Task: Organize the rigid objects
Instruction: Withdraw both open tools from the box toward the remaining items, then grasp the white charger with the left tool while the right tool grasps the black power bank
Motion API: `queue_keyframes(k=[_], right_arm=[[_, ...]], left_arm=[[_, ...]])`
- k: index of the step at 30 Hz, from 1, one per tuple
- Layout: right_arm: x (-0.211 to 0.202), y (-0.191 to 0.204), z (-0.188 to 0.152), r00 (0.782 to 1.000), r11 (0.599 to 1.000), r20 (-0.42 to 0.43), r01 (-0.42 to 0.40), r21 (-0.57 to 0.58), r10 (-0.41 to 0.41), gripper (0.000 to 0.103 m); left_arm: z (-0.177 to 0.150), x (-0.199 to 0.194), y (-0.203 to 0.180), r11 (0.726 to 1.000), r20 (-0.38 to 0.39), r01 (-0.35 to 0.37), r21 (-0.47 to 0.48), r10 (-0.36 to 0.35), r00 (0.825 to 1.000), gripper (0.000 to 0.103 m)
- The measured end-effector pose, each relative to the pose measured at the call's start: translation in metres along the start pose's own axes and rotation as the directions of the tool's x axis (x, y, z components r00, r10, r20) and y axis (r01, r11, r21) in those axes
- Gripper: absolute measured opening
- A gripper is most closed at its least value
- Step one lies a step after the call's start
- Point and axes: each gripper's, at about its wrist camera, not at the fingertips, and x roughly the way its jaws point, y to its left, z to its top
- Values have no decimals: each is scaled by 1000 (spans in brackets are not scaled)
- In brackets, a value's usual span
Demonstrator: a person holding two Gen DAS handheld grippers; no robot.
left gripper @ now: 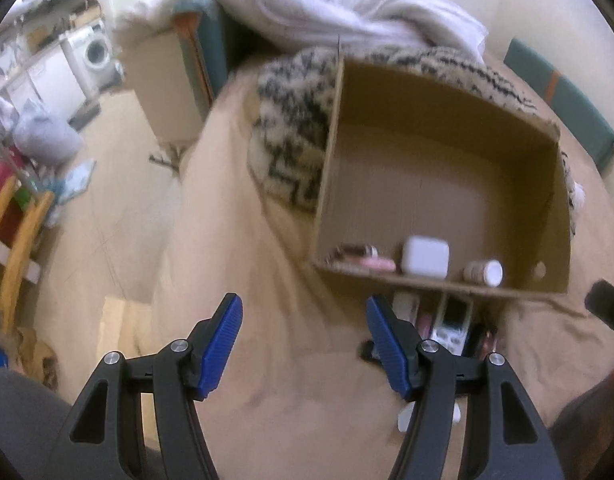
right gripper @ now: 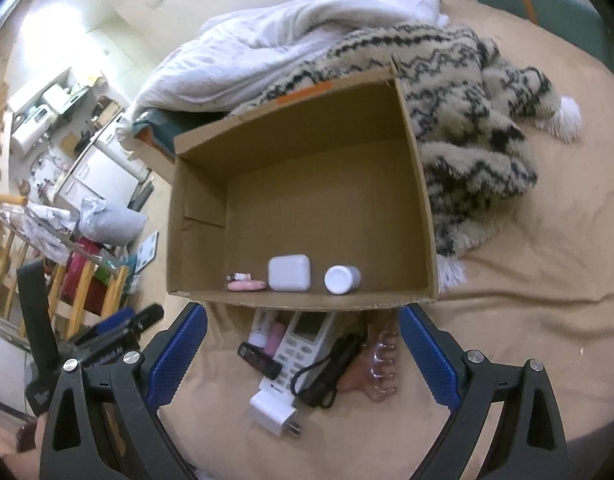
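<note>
An open cardboard box (right gripper: 421, 200) lies on the tan bedspread. Along its near wall sit a pink item (right gripper: 245, 285), a white rounded case (right gripper: 289, 272) and a white-capped bottle (right gripper: 341, 278). In front of the box lies a heap: a white remote (right gripper: 303, 340), a white plug charger (right gripper: 273, 408), a black corded device (right gripper: 331, 368), a pink claw clip (right gripper: 381, 368) and a small black stick (right gripper: 259, 360). My right gripper (right gripper: 303, 314) hangs open above this heap, holding nothing. My left gripper (left gripper: 305, 320) is open and empty over bare bedspread, left of the box (left gripper: 323, 184) and the remote (left gripper: 451, 320).
A black-and-cream fuzzy blanket (right gripper: 475, 128) and a white duvet (right gripper: 267, 40) lie behind and beside the box. The bed's edge drops to the floor on the left, where there are a wooden rack (left gripper: 15, 240), bags and a washing machine (left gripper: 95, 50).
</note>
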Motion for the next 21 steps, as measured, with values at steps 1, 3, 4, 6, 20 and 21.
queue_keyframes(k=[1,3,4,6,20,21], right_arm=[[3,0,1,1000,1000,-5,10,0,-10,103],[11,0,1,999,1000,-22,25,2,-25,103],[14,0,1,999,999,-30,33,2,-33,103],[19,0,0,998,999,-45,53,-3,-53,103],[23,-17,0,995,996,-72,69,64,-65,103],[23,-18,0,995,995,-73,70,67,-65,103]], left_arm=[[-3,3,-2,1000,-18,18,1,-18,1000,61],[-9,5,-7,999,-33,28,20,-27,999,61],[-13,7,-13,999,-45,35,42,-33,998,61],[-22,14,-30,991,-92,68,113,-57,994,61],[-84,59,-119,887,-327,244,392,-113,938,61],[-87,62,-122,882,-335,247,402,-109,936,61]])
